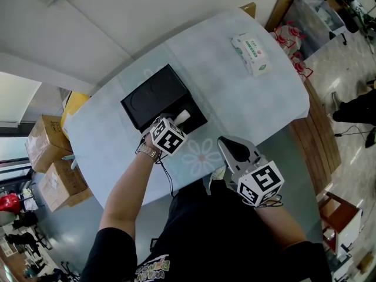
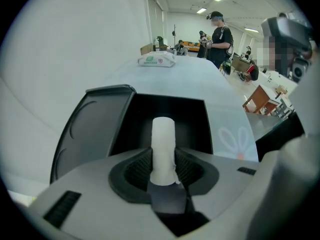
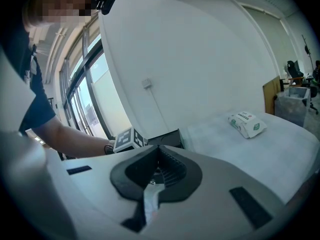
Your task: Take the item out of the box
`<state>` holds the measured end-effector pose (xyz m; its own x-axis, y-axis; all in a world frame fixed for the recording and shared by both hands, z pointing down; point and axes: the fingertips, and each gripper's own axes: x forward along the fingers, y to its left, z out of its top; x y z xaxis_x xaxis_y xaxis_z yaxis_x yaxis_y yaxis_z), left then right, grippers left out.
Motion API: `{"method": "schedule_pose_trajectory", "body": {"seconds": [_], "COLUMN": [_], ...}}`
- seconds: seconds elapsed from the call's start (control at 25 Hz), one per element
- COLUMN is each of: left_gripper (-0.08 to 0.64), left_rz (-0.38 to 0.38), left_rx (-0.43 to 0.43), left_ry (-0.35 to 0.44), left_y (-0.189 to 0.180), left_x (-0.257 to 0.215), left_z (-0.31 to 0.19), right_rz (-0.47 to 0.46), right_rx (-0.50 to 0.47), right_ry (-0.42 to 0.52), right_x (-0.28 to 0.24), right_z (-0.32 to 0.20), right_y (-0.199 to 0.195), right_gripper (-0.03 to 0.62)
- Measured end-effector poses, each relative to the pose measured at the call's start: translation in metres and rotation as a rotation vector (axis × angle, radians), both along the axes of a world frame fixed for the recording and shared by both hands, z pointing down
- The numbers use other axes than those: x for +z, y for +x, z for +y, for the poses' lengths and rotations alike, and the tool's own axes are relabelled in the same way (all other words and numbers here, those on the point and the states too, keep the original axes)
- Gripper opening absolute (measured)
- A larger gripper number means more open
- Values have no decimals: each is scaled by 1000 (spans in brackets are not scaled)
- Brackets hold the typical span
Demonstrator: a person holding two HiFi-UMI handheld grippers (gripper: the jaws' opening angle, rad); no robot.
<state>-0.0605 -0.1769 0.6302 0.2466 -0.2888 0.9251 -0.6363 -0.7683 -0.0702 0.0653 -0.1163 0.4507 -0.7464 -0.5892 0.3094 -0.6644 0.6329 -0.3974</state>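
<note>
Left gripper (image 2: 163,153) has its two jaws closed on a white cylinder (image 2: 163,131). The ribbed black pads press it from either side, and they stand fairly wide apart because the thing is thick. From where I stand the cylinder looks smooth and matte, with a rounded end. It runs along the line of the jaws and sticks out well past their tips. The gripper's shell is pale grey moulded plastic, with the marker cube riding on its back just above the person's wrist.

It points steeply down over the black box (image 2: 197,118), a hard-edged rectangular case with a dark inside. The cylinder's free end is over that dark hollow; whether it touches the bottom I cannot tell. The box's lid (image 2: 95,124) is black too, with curved lines pressed into it, and lies open beside the box, touching it.

Both sit on a table (image 1: 235,93) under a pale cloth with a faint flower print (image 1: 202,156). A soft white and green packet (image 1: 251,53) lies well apart at the far end.

Right gripper (image 3: 158,148) is held at the table's near edge, close to the person's body. Its jaws are together with nothing between them.
</note>
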Motion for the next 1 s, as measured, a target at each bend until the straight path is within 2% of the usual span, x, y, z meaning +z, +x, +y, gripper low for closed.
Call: {"method": "schedule_pose_trajectory", "body": {"seconds": [0.32,0.52,0.72,0.88,1.0], "left_gripper": [137,137,135,136,137], "left_rz": [39,102,211,372,442], "left_rx": [-45,-106,-196,-301,-361], "left_ry": [121,218,309,345,382], "left_y": [8,16,22,26,20], "left_x": [-42,-78,-120,-155,-179], "left_z": [7,16,34,54,74], "right_rz": [-2,-4,-8,-18,-29], "right_rx": [-15,-29,-53,-76,-99], "right_ry": [46,77,106,124,133], "right_x": [-13,-22,-32,-40,-46], "right_z": [12,21,31,35,39], "right_y": [11,19,20,15,6], "right_gripper": [9,9,9,9,9]}}
